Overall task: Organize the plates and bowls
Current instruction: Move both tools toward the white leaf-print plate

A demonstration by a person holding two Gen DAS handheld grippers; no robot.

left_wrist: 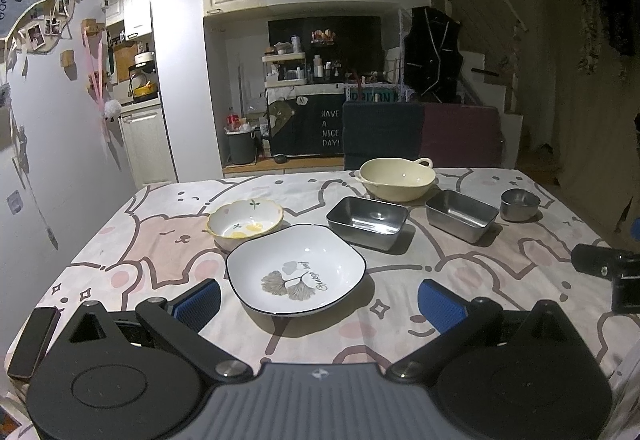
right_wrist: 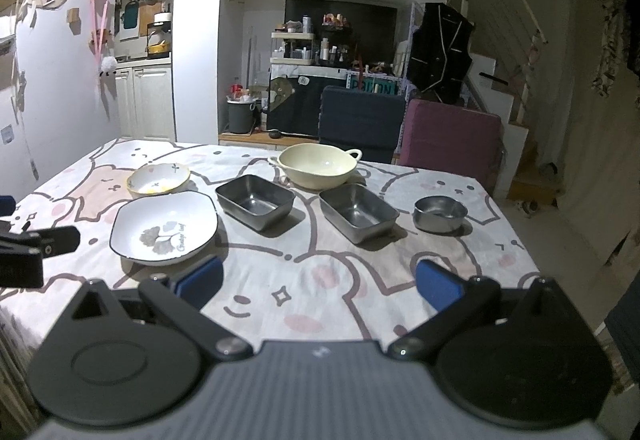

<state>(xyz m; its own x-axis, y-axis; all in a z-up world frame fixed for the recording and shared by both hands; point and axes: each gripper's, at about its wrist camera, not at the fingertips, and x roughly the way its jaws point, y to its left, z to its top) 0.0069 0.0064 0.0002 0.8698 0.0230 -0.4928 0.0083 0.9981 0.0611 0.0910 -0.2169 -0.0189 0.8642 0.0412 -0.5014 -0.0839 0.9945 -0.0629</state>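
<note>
"Ginkgo leaf" script on white plate

We see our right gripper spread wide and empty above the worktop. Ahead sit a white plate, a yellow-rimmed bowl, two steel trays, a cream bowl and a steel cup, all apart.
</note>
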